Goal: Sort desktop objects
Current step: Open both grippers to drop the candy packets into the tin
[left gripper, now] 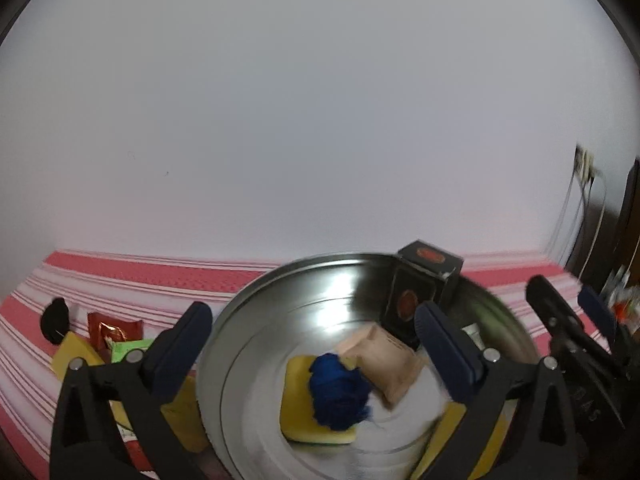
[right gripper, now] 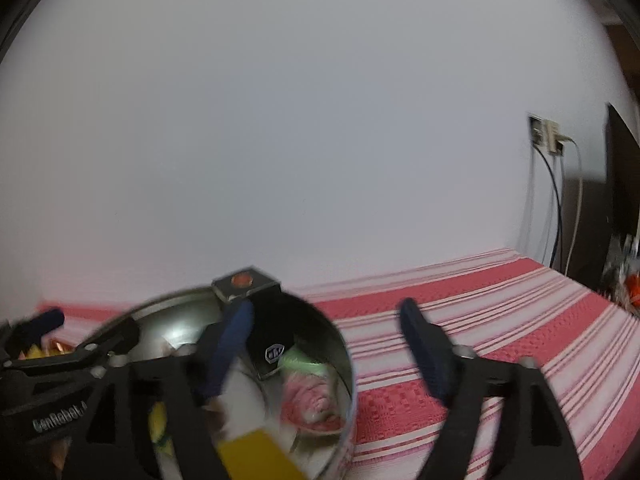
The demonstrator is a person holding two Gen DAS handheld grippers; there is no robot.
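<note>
My left gripper [left gripper: 312, 314] is open above a round metal bowl [left gripper: 256, 300]; its pads grip nothing. In the bowl lie a yellow sponge [left gripper: 296, 404], a blue bundle [left gripper: 338, 392] on top of it, a beige packet [left gripper: 386, 364] and an upright black box with red emblems [left gripper: 420, 292]. My right gripper [right gripper: 326, 316] is open too and empty, its left finger over the bowl [right gripper: 348, 360], its right finger over the striped cloth. Pink [right gripper: 308, 396] and green [right gripper: 300, 360] items and a yellow block [right gripper: 256, 456] show blurred in the bowl. The black box [right gripper: 248, 284] stands at the far rim.
Left of the bowl lie red [left gripper: 114, 328], green [left gripper: 128, 348] and yellow [left gripper: 72, 354] packets and a black round thing [left gripper: 56, 316]. A red-and-white striped cloth [right gripper: 500, 320] covers the table up to a white wall. A wall socket with cables [right gripper: 544, 136] and dark furniture are at the right.
</note>
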